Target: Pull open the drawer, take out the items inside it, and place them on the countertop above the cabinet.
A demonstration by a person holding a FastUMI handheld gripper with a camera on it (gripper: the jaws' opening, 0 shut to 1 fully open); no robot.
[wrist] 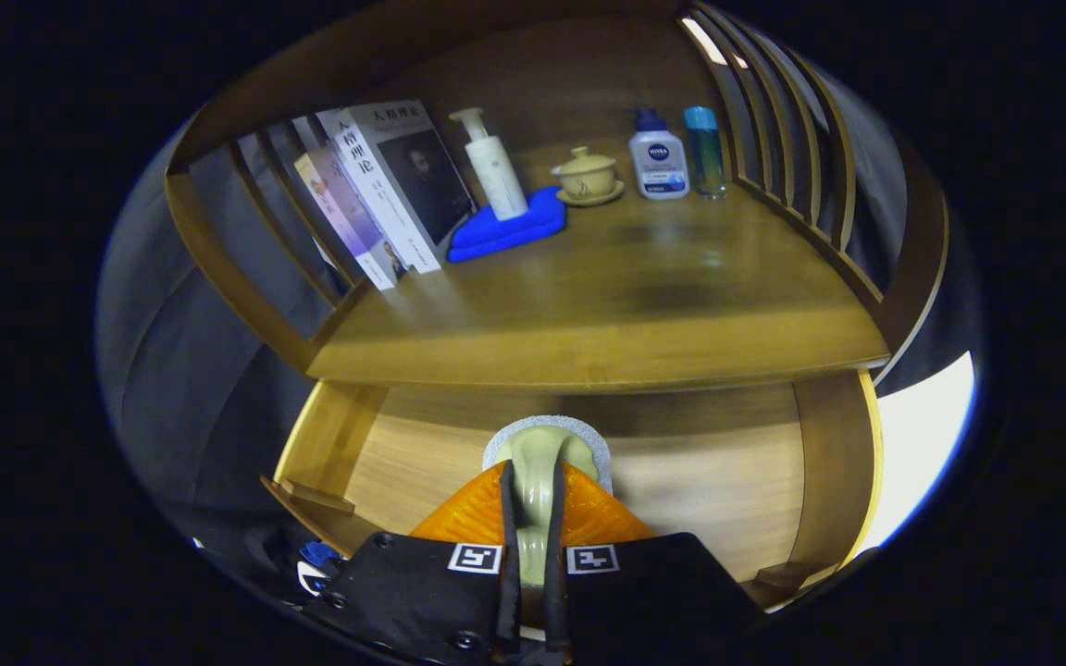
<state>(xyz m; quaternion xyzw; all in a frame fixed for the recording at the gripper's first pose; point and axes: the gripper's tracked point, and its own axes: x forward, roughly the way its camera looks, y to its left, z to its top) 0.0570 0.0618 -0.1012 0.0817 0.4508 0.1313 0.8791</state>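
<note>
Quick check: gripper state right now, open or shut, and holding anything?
Gripper: shut on a pale green brush-like item with a grey-edged head, held between both fingers above the open drawer, below the countertop.

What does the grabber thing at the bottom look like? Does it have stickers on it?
The gripper has two wide, flat-topped black blocks side by side, with small round screws near the edges. Each block carries a square black-and-white patterned marker, like a sticker, near the middle. Two narrow fingers run forward from between the blocks, with broad wedge-shaped parts spreading out beside them. No cables or sleeves can be seen.
</note>
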